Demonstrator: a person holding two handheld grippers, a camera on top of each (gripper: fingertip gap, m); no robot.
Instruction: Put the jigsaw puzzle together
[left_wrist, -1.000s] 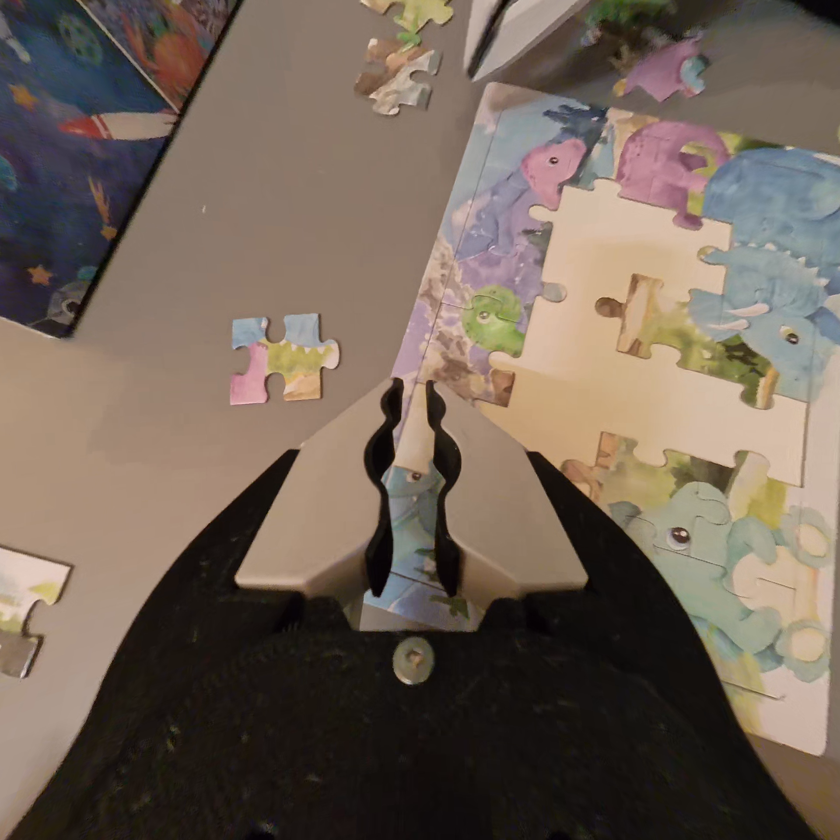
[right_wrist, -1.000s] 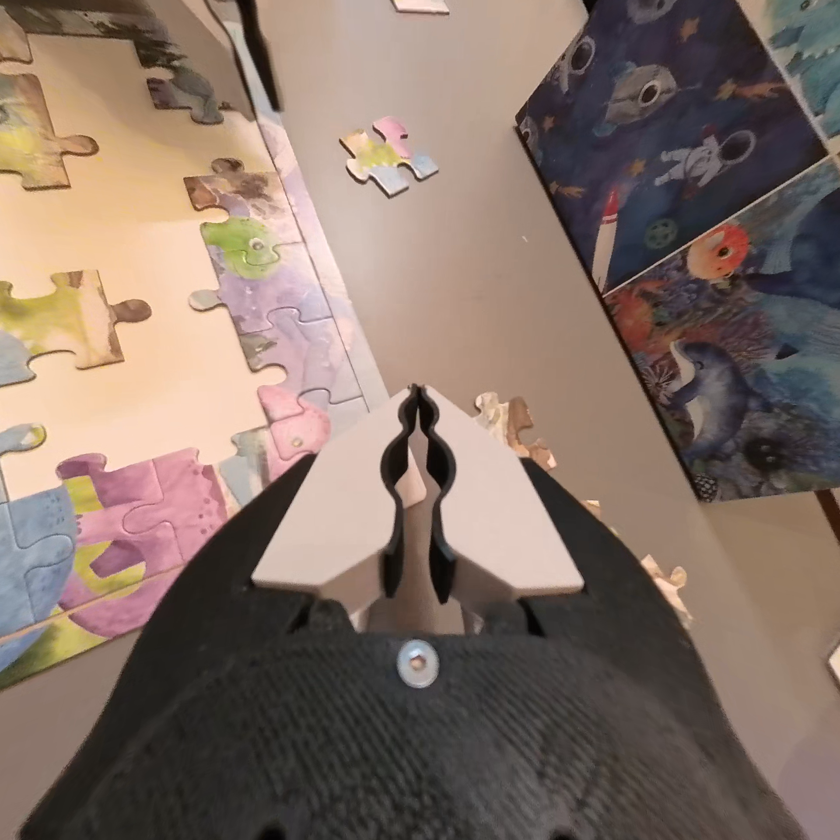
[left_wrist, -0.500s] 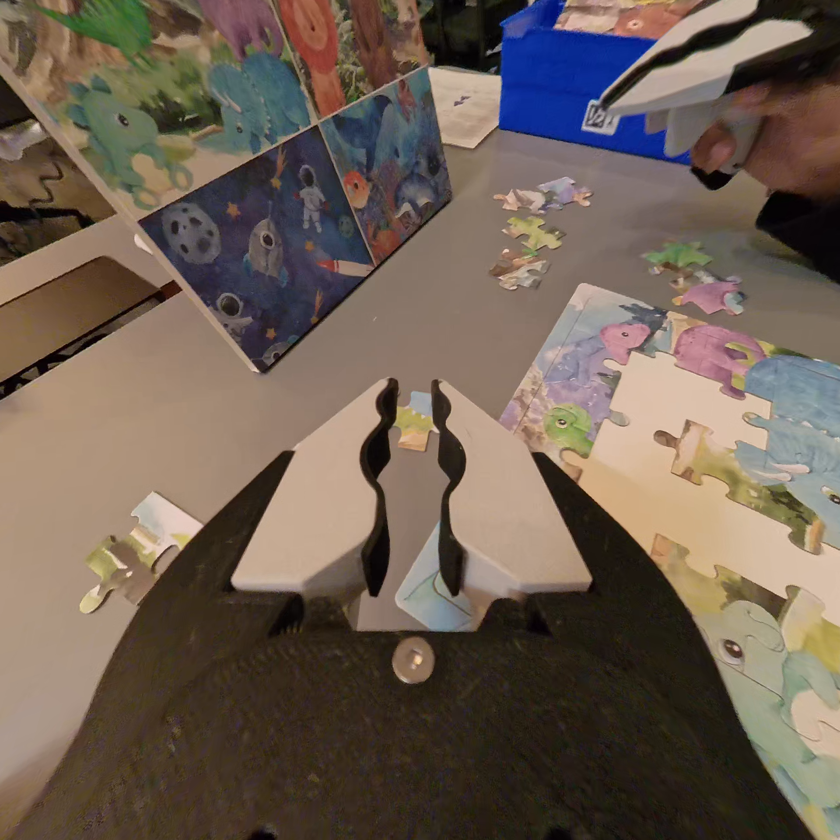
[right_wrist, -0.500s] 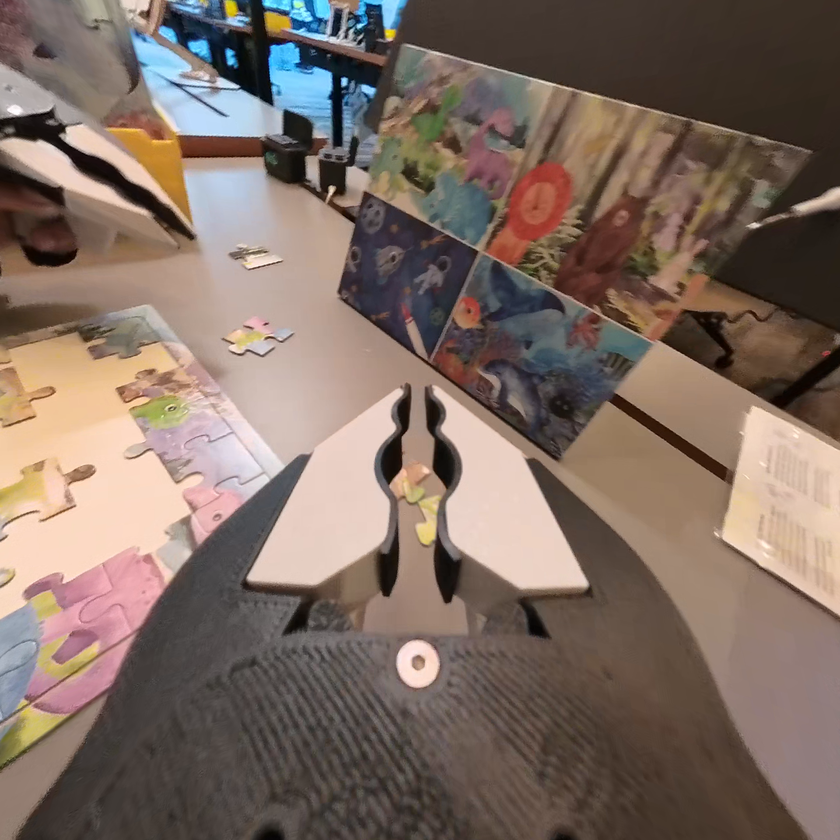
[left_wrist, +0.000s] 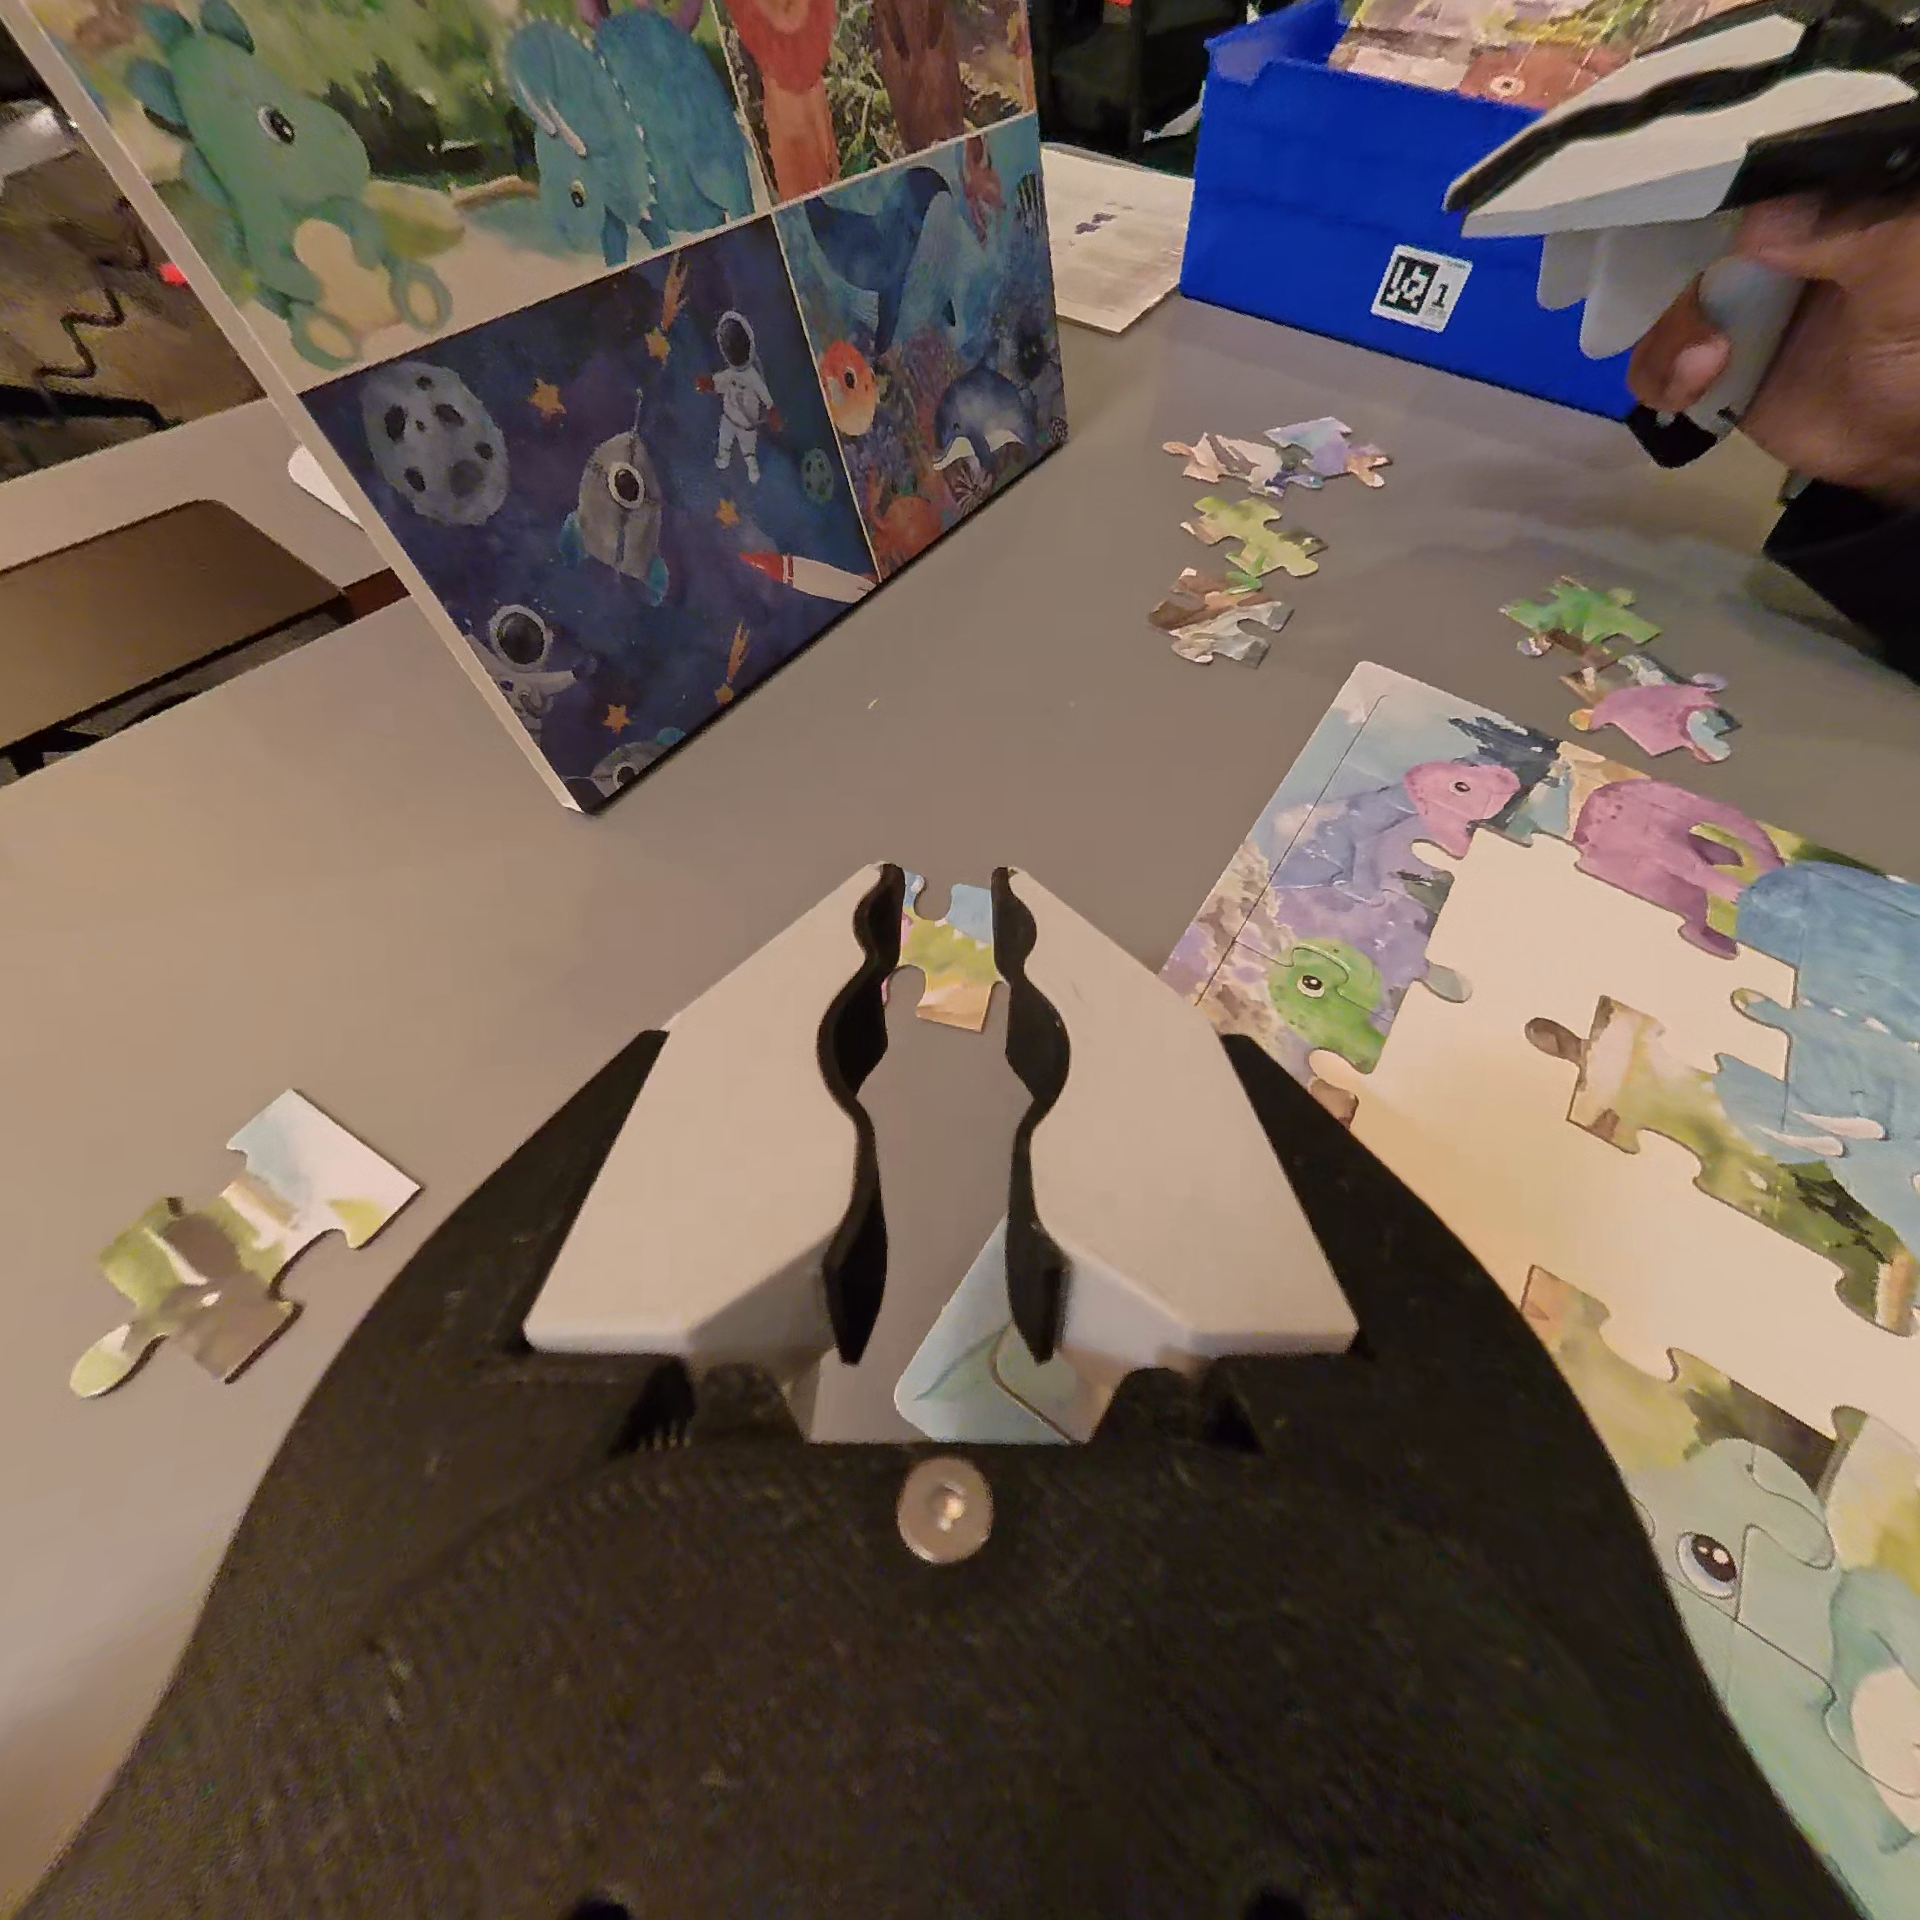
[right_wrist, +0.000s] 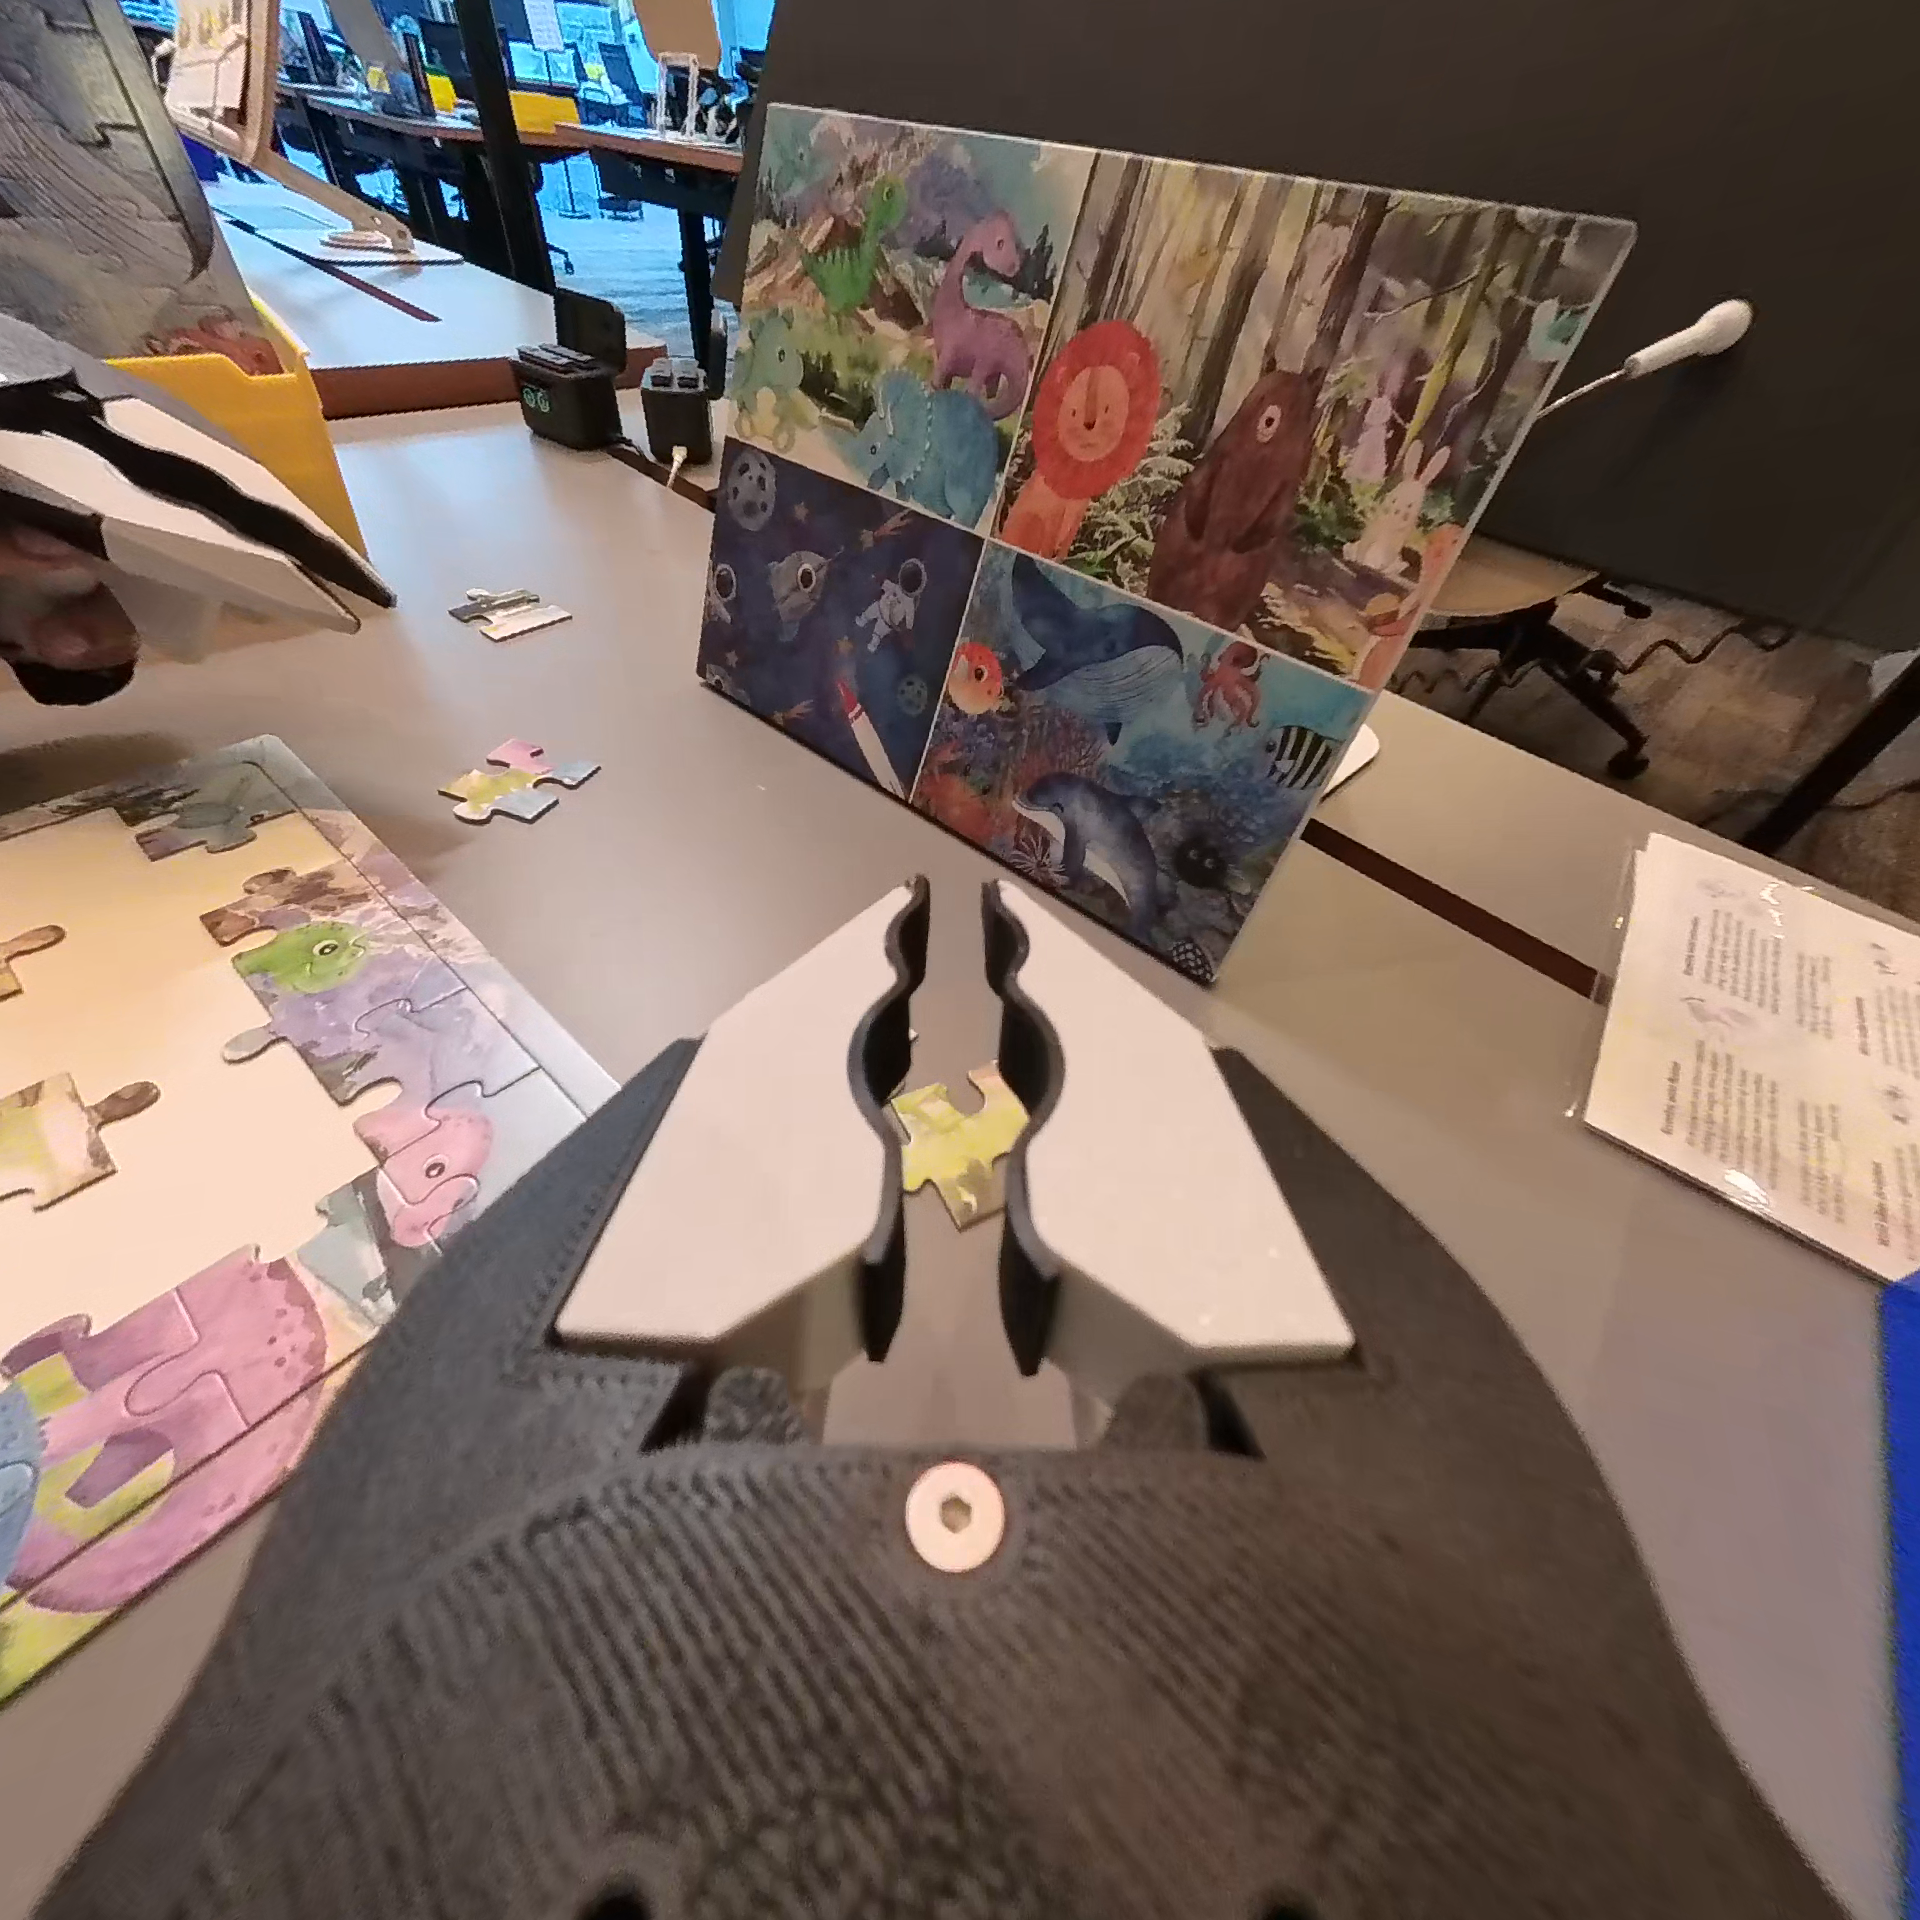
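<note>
The left gripper (left_wrist: 940, 883) hangs above the grey tabletop (left_wrist: 416, 914) with its jaws slightly parted and nothing between them; seen through the gap, just past the fingertips, lies a loose pastel puzzle piece (left_wrist: 948, 961) in pink, blue and green, flat on the tabletop and directly ahead along the gripper's own line. The right gripper (right_wrist: 954, 894) is likewise a little open and empty, raised clear of the surface, and a yellow-green piece (right_wrist: 961, 1143) shows on the tabletop below its gap. The puzzle board (left_wrist: 1621, 1174) lies to the right of the left gripper, its border and several dinosaur sections filled in, with a large cream area bare in the middle. The pastel piece sits just off the board's left edge, so the left gripper looks the nearer tool for it: a short drop forward and down would bring the fingers over it. Its longer side seems to run roughly across the gripper's line, though the fingers hide its edges. Other loose pieces are scattered beyond the board (left_wrist: 1236, 561), and one green-grey piece (left_wrist: 239, 1236) lies well to the left. A picture panel (left_wrist: 665, 416) stands propped behind, showing the reference scenes.
</note>
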